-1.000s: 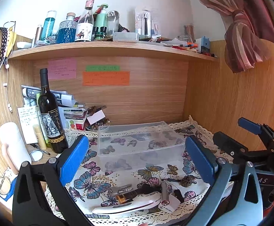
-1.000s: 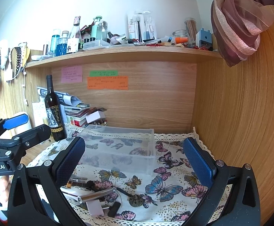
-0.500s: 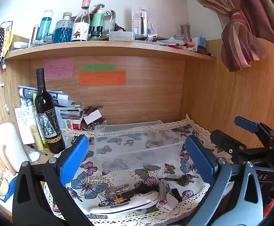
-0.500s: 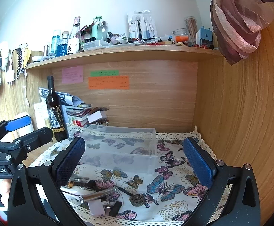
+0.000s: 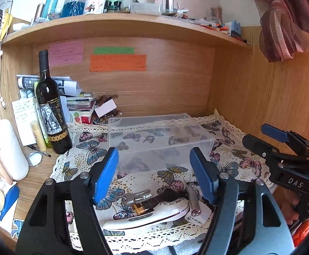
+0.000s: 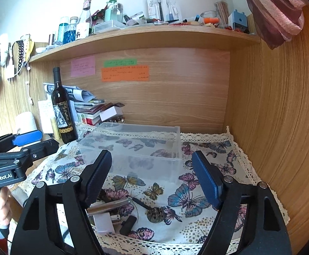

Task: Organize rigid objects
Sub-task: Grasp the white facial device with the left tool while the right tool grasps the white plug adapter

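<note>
box on cloth, mid-worktop | bottle left of box, papers behind it | small items on cloth before box | shelf above, jars on it

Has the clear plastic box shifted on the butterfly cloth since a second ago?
No. The clear plastic box sits at the same spot on the butterfly cloth, same gap to the wine bottle.

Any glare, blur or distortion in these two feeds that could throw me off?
Left wrist view: fisheye bows the shelf, orange flare on the right edge, clear box faint but readable. Right wrist view: same barrel bend, warm cast over the side panel, focus sharp.
</note>
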Action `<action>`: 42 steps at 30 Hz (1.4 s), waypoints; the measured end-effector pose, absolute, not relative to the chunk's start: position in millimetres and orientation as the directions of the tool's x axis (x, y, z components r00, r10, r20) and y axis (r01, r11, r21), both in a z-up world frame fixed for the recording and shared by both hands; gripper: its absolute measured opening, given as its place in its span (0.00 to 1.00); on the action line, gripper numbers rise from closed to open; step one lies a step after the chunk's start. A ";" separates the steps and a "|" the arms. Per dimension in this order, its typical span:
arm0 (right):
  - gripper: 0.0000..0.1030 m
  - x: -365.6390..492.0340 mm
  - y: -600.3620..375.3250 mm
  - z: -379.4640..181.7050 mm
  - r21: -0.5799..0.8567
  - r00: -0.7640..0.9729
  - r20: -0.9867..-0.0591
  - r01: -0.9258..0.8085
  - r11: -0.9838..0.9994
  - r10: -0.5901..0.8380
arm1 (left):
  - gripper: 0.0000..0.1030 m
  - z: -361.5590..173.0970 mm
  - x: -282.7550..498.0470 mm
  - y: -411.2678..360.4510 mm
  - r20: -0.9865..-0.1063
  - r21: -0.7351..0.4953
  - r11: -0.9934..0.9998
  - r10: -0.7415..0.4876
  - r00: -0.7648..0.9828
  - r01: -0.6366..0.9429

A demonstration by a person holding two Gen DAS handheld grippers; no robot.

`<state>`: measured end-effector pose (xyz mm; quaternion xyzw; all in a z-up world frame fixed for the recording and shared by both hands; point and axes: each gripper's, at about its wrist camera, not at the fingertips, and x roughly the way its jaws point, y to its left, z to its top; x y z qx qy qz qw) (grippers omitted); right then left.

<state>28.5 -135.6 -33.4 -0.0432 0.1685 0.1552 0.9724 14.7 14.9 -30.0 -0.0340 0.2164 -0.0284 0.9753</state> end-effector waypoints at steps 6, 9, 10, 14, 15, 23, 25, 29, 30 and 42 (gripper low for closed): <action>0.56 36.5 -135.1 -57.9 -0.032 0.847 -0.436 -0.351 0.936 0.303 | 0.56 -63.3 22.4 24.2 -0.536 -0.107 0.993 -0.101 0.838 0.051; 0.53 39.6 -131.4 -69.0 -0.033 0.823 -0.475 -0.371 0.928 0.312 | 0.56 -78.1 21.8 24.1 -0.572 -0.105 0.993 -0.101 0.814 0.049; 0.53 39.4 -130.0 -72.2 -0.033 0.816 -0.485 -0.378 0.925 0.316 | 0.56 -81.5 21.5 23.0 -0.581 -0.109 0.993 -0.106 0.807 0.052; 0.53 39.1 -125.3 -83.8 -0.022 0.782 -0.522 -0.410 0.912 0.339 | 0.56 -95.2 19.9 17.6 -0.618 -0.112 0.991 -0.129 0.776 0.076; 0.53 39.0 -124.0 -86.7 -0.020 0.774 -0.531 -0.418 0.908 0.345 | 0.56 -98.3 20.6 15.5 -0.625 -0.110 0.990 -0.135 0.769 0.085; 0.53 36.3 -114.0 -106.2 0.008 0.717 -0.586 -0.462 0.887 0.379 | 0.56 -125.4 31.6 5.6 -0.691 -0.101 0.987 -0.159 0.705 0.124; 0.53 35.9 -111.9 -110.4 0.018 0.702 -0.596 -0.472 0.881 0.389 | 0.56 -130.0 34.1 5.0 -0.699 -0.105 0.986 -0.167 0.696 0.132; 0.53 35.5 -107.0 -117.9 0.026 0.678 -0.616 -0.490 0.871 0.400 | 0.56 -133.4 35.7 0.4 -0.698 -0.087 0.985 -0.167 0.696 0.149; 0.53 35.9 -105.7 -119.5 0.029 0.672 -0.620 -0.496 0.868 0.405 | 0.56 -133.7 36.6 -0.9 -0.698 -0.081 0.985 -0.166 0.697 0.153; 0.43 40.4 -96.2 -125.3 0.062 0.614 -0.646 -0.549 0.833 0.453 | 0.31 -131.1 37.5 -6.7 -0.691 -0.039 0.987 -0.141 0.709 0.158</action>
